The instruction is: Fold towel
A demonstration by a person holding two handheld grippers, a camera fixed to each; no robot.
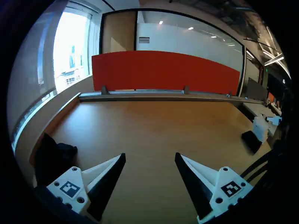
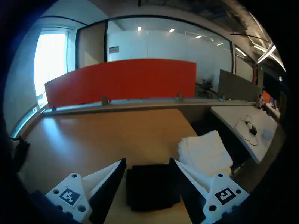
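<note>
In the right gripper view a folded black towel (image 2: 151, 186) lies on the wooden desk (image 2: 104, 142), between the spread fingers of my right gripper (image 2: 148, 164), which is open and not pressing on it. A stack of folded white towels (image 2: 203, 151) sits just right of it at the desk's edge. My left gripper (image 1: 150, 158) stands open over bare wood (image 1: 149, 127) with nothing between its fingers. In the left gripper view the black towel (image 1: 251, 141) and the white stack (image 1: 261, 128) appear far right.
A red divider panel (image 1: 164, 71) runs along the desk's far edge. A dark bundle (image 1: 54, 155) lies at the desk's left side by the window ledge. A white neighbouring desk (image 2: 243, 127) with a cable stands to the right across a gap.
</note>
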